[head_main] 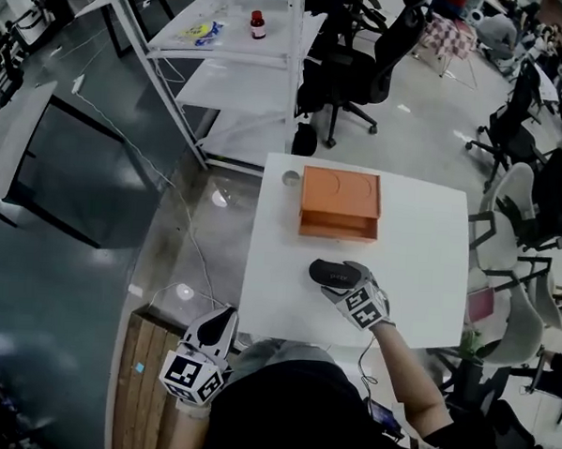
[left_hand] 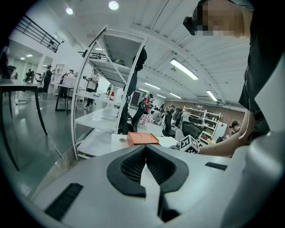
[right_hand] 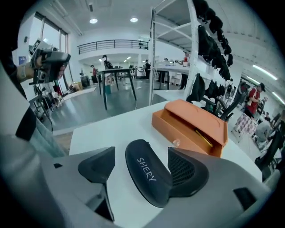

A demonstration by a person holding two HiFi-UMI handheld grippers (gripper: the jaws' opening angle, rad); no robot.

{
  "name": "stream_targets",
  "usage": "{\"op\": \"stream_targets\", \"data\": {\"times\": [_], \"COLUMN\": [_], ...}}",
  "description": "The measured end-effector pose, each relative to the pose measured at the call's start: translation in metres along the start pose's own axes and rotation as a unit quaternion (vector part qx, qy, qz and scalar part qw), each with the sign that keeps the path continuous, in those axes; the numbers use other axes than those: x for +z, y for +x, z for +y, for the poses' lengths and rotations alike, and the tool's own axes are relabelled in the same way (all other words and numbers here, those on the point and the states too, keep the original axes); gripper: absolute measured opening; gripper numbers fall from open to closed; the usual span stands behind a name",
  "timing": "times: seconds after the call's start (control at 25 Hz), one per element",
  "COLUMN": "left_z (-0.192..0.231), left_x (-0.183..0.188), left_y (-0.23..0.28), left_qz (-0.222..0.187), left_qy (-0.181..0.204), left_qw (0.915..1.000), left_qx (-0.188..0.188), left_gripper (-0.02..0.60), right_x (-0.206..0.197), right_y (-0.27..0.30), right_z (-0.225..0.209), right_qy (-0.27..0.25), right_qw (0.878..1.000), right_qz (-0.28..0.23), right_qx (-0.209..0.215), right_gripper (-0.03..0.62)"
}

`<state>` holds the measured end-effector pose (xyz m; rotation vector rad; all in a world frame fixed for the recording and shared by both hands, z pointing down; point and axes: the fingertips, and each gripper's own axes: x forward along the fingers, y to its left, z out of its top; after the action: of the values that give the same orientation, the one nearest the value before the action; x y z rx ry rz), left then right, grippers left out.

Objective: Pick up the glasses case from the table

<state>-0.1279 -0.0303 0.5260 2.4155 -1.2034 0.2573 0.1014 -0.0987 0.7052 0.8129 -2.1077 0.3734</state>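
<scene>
The white square tabletop (head_main: 419,273) carries an orange drawer box (head_main: 340,205) and, just in front of it, the black hard-shell glasses case (right_hand: 147,178), lying flat. The right tool (head_main: 347,280) straddles the case with its jaws spread, seemingly lined up to clamp across its width. The left tool (left_hand: 145,151), pressed together and empty, hangs beside the tabletop, apparently unneeded.

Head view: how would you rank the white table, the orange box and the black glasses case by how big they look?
1. white table, by far the largest.
2. orange box, clearly smaller.
3. glasses case, the smallest.
Box and case both sit on the table, so nearness hardly skews this.
</scene>
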Motion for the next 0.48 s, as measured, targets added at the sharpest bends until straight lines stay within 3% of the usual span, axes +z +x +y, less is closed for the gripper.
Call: {"op": "stream_targets", "data": {"times": [0.48], "left_z": [0.017], "left_x": [-0.026], "left_y": [-0.043], "left_qz": [0.001], "left_qy": [-0.03], "left_qw": [0.9981], "left_qx": [0.053], "left_gripper": [0.018], "right_x": [-0.035], "right_y": [0.053], "right_z": [-0.001], "right_qy": [-0.123], "right_qw": [0.987], "right_qz": [0.104], "right_qx": [-0.011], "right_gripper": [0.367]}}
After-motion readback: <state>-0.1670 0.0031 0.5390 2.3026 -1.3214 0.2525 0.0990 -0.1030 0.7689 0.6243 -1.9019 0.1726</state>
